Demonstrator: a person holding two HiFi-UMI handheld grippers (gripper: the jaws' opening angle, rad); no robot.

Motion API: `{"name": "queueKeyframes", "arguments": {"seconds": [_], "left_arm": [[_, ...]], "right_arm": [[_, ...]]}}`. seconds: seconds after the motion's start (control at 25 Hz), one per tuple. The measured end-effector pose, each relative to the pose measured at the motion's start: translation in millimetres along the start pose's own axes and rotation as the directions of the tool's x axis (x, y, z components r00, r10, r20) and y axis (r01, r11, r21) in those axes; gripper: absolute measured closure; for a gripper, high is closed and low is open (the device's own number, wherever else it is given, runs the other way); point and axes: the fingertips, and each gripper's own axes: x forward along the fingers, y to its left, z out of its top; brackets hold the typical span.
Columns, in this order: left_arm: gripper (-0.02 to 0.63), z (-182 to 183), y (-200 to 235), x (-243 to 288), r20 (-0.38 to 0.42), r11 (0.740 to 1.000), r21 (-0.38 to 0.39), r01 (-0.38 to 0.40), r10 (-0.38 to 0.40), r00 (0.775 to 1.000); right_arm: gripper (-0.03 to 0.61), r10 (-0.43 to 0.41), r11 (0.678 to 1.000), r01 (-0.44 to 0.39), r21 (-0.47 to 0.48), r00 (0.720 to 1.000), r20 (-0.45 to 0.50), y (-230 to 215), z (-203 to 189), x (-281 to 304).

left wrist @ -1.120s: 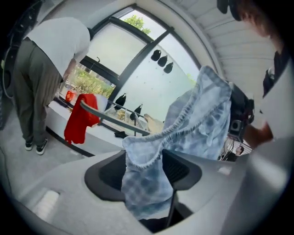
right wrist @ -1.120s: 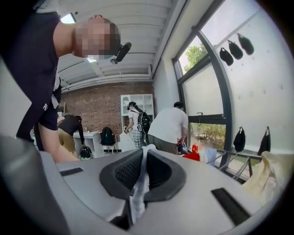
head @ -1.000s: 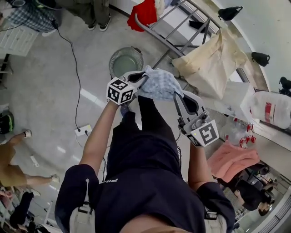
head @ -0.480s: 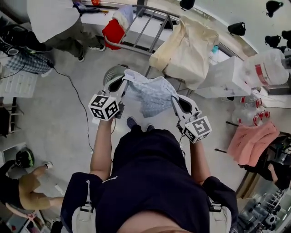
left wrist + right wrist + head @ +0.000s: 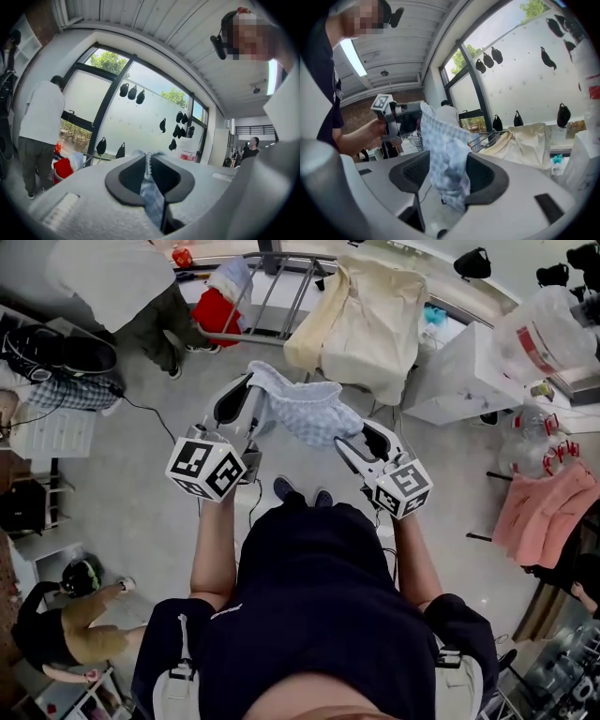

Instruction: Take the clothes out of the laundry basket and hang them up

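Left tool is clamped narrow on one edge of the checked cloth, held up in front of the person. From there the cloth spans to the right tool, whose jaws have just been opening and stand wide, fabric hanging loose between them. The step looks like spreading the garment for hanging. Next, the right tool probably needs a fresh hold along the edge before the cloth goes to the far rack.

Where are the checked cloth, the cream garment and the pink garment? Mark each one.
Checked cloth (image 5: 309, 409), head view, middle of the bunched fabric.
Cream garment (image 5: 361, 329), head view, centre of the draped front.
Pink garment (image 5: 548, 517), head view, middle of the hanging fabric.
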Motion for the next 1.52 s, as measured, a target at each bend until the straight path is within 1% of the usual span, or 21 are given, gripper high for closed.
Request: {"name": "queueKeyframes", "arguments": {"seconds": [0.12,0.2,0.28,0.4,0.48,0.56,0.64,0.76,0.84,0.88,0.92,0.96,1.0,1.08,1.16,1.2,1.28,1.36,1.44,1.52], "left_arm": [[0.571,13,-21,-1,0.018,1.000,0.009,0.008,-0.008,1.000],[0.571,23,-33,-2,0.027,1.000,0.014,0.016,-0.016,1.000],[0.571,32,-46,-1,0.034,0.999,0.033,0.037,-0.038,0.999],[0.571,41,-65,0,0.036,0.996,0.062,0.063,-0.065,0.997],[0.571,44,-75,0,0.030,0.994,0.080,0.074,-0.077,0.997],[0.571,47,-82,-1,0.028,0.992,0.086,0.090,-0.092,0.995],[0.571,50,-86,-4,0.030,0.991,0.091,0.093,-0.096,0.995],[0.571,51,-87,-8,0.036,0.994,0.073,0.085,-0.087,0.996],[0.571,50,-87,-10,0.040,0.995,0.048,0.087,-0.089,0.995],[0.571,49,-85,-12,0.041,0.996,0.040,0.084,-0.086,0.995],[0.571,48,-83,-14,0.041,0.997,0.034,0.076,-0.077,0.996],[0.571,46,-79,-16,0.041,0.998,0.026,0.065,-0.066,0.997],[0.571,44,-75,-18,0.042,0.998,0.014,0.056,-0.057,0.998],[0.571,39,-65,-24,0.047,0.999,-0.022,0.042,-0.041,0.998],[0.571,34,-54,-30,0.048,0.999,-0.039,0.012,-0.010,0.999],[0.571,30,-48,-33,0.041,0.999,-0.028,-0.017,0.018,0.999],[0.571,16,-32,-39,0.006,0.995,0.028,-0.092,0.092,0.996],[0.571,-4,-12,-43,-0.057,0.979,0.093,-0.181,0.187,0.981],[0.571,-23,6,-47,-0.109,0.954,0.139,-0.265,0.281,0.953],[0.571,-31,14,-52,-0.124,0.932,0.173,-0.318,0.341,0.932]], "right_arm": [[0.314,-0.043,0.999,0.040,-0.036,0.997,-0.066,-19,-13,-8],[0.305,-0.040,0.999,0.039,-0.020,0.996,-0.081,-27,-18,-13],[0.298,-0.021,1.000,0.019,-0.019,0.997,-0.080,-28,-17,-15],[0.298,0.053,0.998,-0.054,-0.023,0.998,-0.046,-17,-6,-5],[0.298,0.122,0.993,-0.122,0.007,0.993,0.002,-6,6,2],[0.298,0.168,0.985,-0.169,0.030,0.985,0.039,0,17,8],[0.298,0.215,0.977,-0.215,0.012,0.976,0.020,10,16,18],[0.299,0.317,0.948,-0.318,-0.010,0.948,-0.029,36,3,30],[0.299,0.335,0.942,-0.336,-0.025,0.942,-0.017,47,2,34],[0.305,0.326,0.944,-0.326,-0.041,0.945,0.004,49,4,35],[0.390,0.308,0.950,-0.306,-0.059,0.951,0.035,50,8,35],[0.517,0.283,0.958,-0.279,-0.070,0.957,0.067,48,14,33],[0.543,0.256,0.965,-0.250,-0.074,0.963,0.089,45,18,31],[0.549,0.195,0.978,-0.187,-0.088,0.977,0.091,37,22,25],[0.551,0.149,0.983,-0.140,-0.122,0.986,0.072,29,27,17],[0.551,0.126,0.984,-0.117,-0.134,0.990,0.063,24,30,11],[0.551,0.055,0.988,-0.048,-0.145,0.997,0.049,11,42,-3],[0.551,-0.057,0.983,0.060,-0.174,0.998,0.024,-2,59,-13],[0.551,-0.158,0.956,0.155,-0.250,0.987,0.005,-8,76,-15],[0.551,-0.199,0.934,0.193,-0.300,0.980,0.011,-6,90,-11]]}}
